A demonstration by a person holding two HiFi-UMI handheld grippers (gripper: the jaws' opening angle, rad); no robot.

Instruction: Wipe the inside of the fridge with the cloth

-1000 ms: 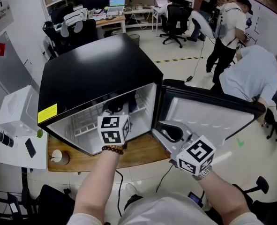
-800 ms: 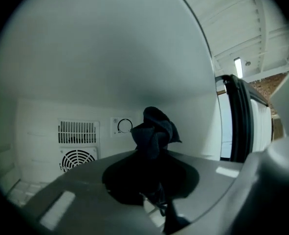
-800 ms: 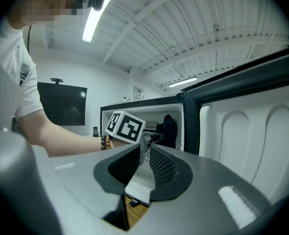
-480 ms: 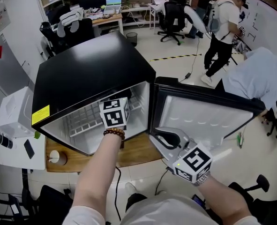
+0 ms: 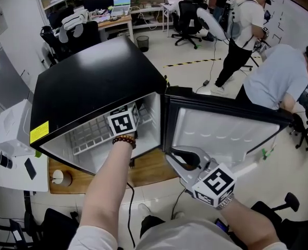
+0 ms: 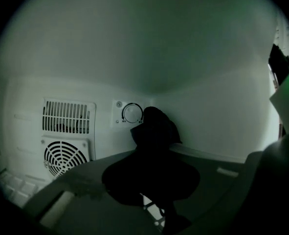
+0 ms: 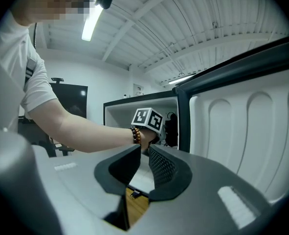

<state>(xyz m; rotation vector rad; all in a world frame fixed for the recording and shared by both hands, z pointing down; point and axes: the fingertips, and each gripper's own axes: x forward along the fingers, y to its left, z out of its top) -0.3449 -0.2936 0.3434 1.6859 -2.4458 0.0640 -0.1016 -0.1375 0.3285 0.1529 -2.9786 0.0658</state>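
Two tools: the left tool [image 6: 149,190], inside the fridge [image 5: 91,82], grips a dark cloth [image 6: 151,151]; the right tool [image 7: 143,153], beside the fridge door [image 5: 221,134], is empty, its jaws just closed to a slit.

The yellow label [image 5: 39,132] on the fridge [image 5: 91,82] seems printed, yet nothing is legible.
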